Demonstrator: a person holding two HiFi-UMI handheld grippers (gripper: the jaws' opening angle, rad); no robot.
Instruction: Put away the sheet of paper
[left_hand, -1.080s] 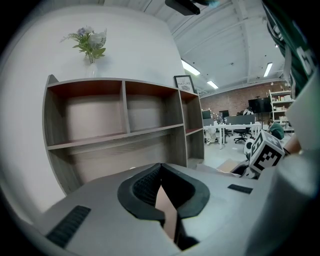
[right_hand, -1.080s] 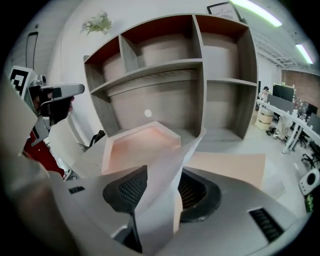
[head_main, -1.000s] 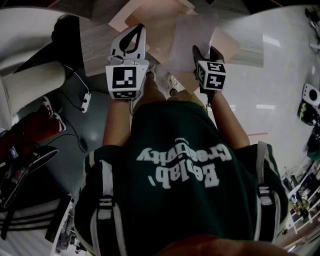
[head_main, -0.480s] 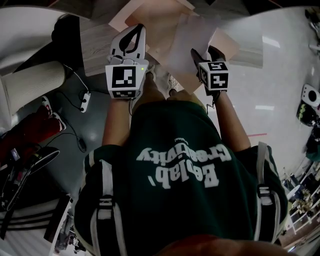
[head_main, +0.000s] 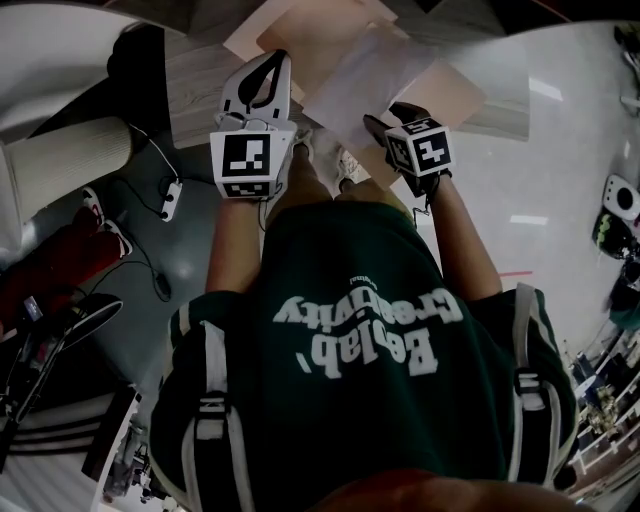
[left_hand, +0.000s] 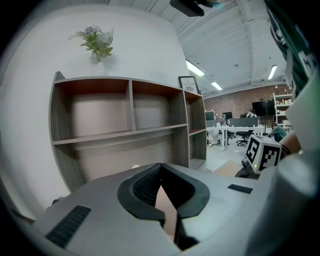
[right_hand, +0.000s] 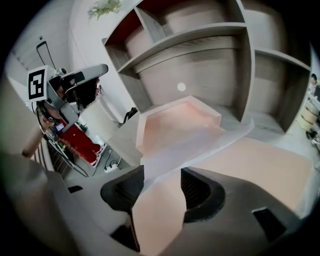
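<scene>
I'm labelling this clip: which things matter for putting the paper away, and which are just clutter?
Job:
sheet of paper
peach tray, probably its destination
shelf unit

Lying about:
flower vase
framed picture
power strip on the floor

I see my right gripper has tilted down and rolled; its jaws have just been opening round the sheet, which has swung from upright to slanting leftward.

The sheet of paper lies across a flat board, in front of a shallow tray. The shelf unit stands behind both, with flowers on top.
</scene>
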